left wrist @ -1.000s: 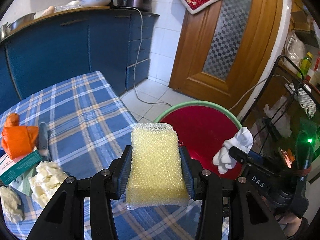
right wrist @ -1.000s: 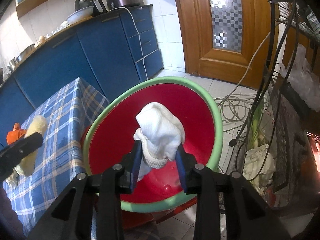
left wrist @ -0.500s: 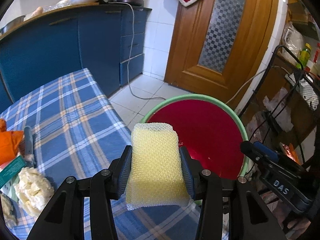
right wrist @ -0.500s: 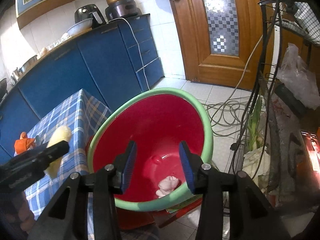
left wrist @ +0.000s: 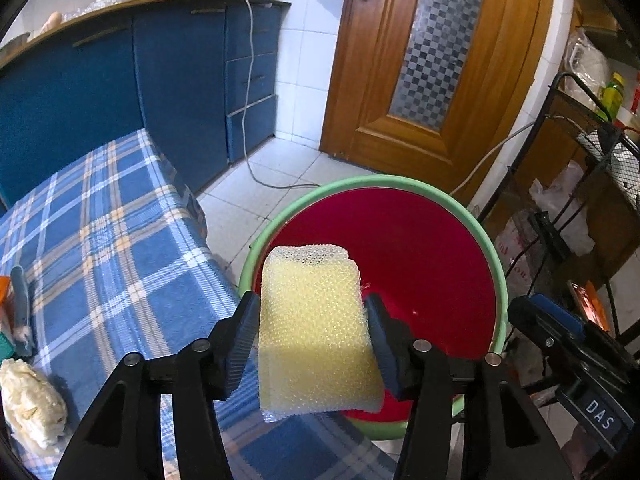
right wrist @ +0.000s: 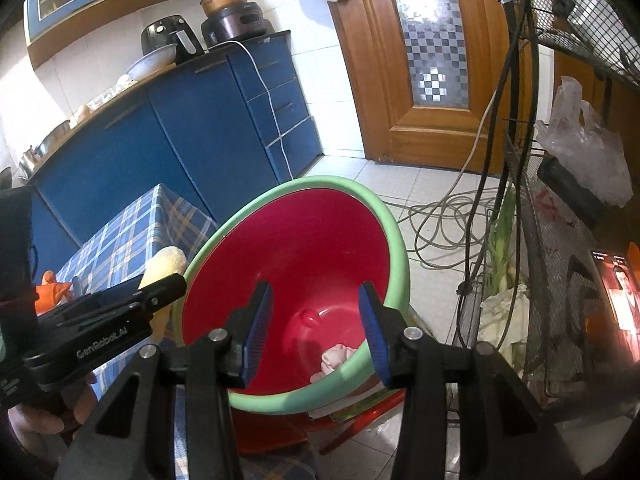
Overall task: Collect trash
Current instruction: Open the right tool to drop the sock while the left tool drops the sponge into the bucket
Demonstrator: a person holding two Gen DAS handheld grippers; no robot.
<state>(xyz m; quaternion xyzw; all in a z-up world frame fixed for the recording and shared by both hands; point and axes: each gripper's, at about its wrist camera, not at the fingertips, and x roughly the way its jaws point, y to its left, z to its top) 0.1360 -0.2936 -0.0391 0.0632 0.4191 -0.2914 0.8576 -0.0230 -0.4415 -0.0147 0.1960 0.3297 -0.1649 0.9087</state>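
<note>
We had the red basin (left wrist: 420, 248) with its green rim just beside the plaid-covered table (left wrist: 100, 232). Our left gripper (left wrist: 312, 332) had just been opening around the yellow mesh sponge (left wrist: 312, 328), the left pad looking clear of it, the sponge half over the rim. Our right gripper (right wrist: 316, 320) stood apart and empty above the crumpled white wad (right wrist: 334, 356) in the basin. We judged the sponge could clip the rim and fall outside.
</note>
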